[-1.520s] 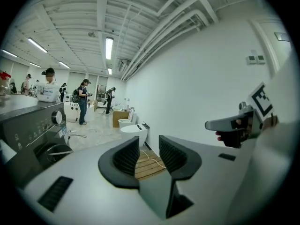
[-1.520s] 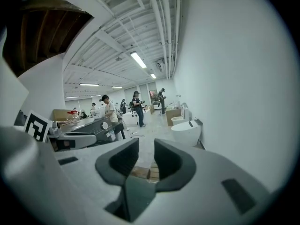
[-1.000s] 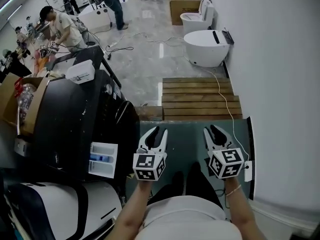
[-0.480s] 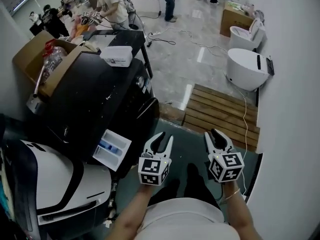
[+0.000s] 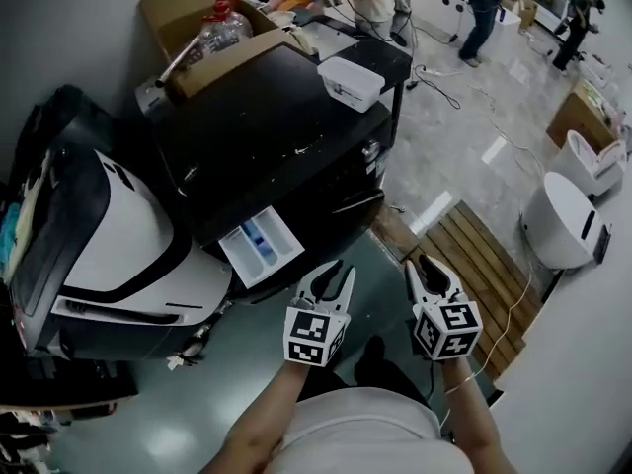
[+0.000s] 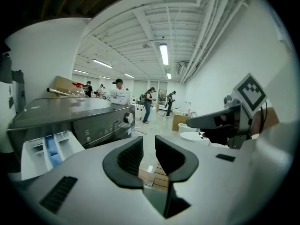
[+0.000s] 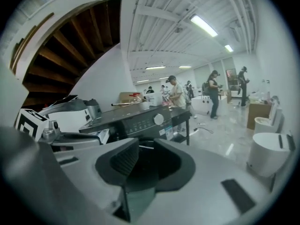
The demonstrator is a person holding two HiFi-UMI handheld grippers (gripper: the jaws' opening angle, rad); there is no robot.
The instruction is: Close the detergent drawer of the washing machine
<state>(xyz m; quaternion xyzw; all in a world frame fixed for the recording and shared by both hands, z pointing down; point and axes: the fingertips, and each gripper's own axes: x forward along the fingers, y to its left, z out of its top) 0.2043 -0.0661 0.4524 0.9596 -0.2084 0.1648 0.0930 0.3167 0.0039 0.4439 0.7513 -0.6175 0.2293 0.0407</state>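
Observation:
The black washing machine [image 5: 276,126] stands ahead and to the left, its white detergent drawer [image 5: 259,250] pulled out with a blue insert showing. My left gripper [image 5: 339,269] hovers just right of the drawer, apart from it. Its jaws are closing, a narrow gap remains, and nothing is between them [image 6: 149,146]. The drawer [image 6: 44,149] shows at the left in the left gripper view. My right gripper [image 5: 419,262] is farther right, open and empty, and points at the machine's front [image 7: 140,118].
A white and black appliance [image 5: 118,245] stands left of the washer. A cardboard box [image 5: 197,18] and a white tub [image 5: 351,77] sit on top of the washer. A wooden pallet [image 5: 484,275] and white toilets [image 5: 568,220] lie to the right. People stand far behind.
The view has swung left, so the washer and its drawer now lie just ahead of the grippers. Both grippers turned toward the machine. The left jaws have narrowed.

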